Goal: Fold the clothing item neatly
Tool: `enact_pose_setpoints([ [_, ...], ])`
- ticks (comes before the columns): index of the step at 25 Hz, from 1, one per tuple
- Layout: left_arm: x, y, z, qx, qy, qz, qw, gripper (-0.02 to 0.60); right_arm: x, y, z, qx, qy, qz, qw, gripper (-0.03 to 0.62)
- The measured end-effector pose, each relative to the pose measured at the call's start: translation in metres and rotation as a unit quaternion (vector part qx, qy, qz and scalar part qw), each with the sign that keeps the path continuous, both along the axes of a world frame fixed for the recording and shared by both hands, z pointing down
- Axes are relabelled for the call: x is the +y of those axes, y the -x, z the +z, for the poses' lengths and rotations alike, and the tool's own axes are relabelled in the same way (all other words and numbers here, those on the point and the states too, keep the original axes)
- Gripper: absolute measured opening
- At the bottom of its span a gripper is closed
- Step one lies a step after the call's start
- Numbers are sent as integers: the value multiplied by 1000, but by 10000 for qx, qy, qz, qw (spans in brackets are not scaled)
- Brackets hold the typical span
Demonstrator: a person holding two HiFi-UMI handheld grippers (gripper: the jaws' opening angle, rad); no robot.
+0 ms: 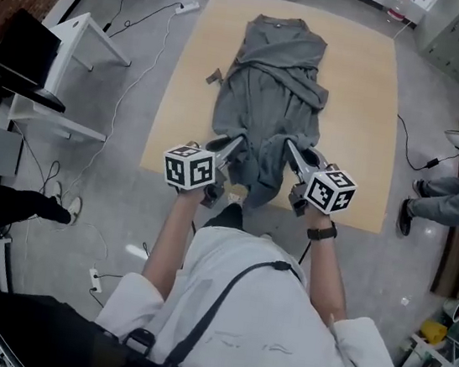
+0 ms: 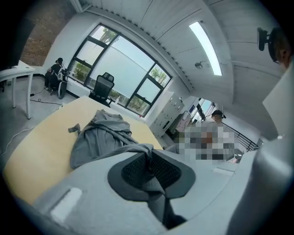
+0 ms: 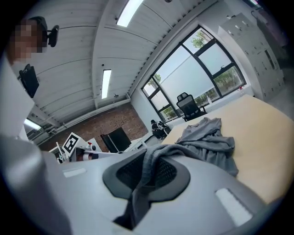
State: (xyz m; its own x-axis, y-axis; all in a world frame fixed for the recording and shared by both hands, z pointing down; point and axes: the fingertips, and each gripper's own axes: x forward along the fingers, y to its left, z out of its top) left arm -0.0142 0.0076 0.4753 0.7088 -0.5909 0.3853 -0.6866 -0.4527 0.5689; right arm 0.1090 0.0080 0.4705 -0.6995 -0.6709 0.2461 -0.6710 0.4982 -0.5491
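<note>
Pinching the crumpled grey fabric garment on the pale wooden worktop, left tool and right tool clamp its near edge.

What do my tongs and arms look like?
Both the left tongs and right tongs are light grey with black textured pads, each carrying a cube of black-and-white square markers. You wear a white short-sleeved shirt and a dark watch on the right wrist.

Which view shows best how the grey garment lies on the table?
The head view: the whole grey garment is seen from above, crumpled along the table. Each gripper view shows only cloth pinched in its jaws and the heap from low down.
</note>
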Motion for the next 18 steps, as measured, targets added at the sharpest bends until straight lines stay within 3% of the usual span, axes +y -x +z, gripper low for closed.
enact_pose_setpoints([
  [4, -58, 7, -21, 303, -138, 182, 9993, 21, -53, 18, -20, 139, -144, 63, 9998, 18],
  [9, -130, 3, -43, 407, -236, 497, 9977, 21, -122, 17, -37, 219, -267, 449, 9984, 18],
  [14, -201, -3, -63, 358, -378, 749, 9958, 23, -196, 8, -53, 313, -338, 799, 9957, 18],
  [18, -262, -14, -72, 271, -511, 720, 9957, 23, -255, -12, -65, 311, -410, 968, 9940, 18],
])
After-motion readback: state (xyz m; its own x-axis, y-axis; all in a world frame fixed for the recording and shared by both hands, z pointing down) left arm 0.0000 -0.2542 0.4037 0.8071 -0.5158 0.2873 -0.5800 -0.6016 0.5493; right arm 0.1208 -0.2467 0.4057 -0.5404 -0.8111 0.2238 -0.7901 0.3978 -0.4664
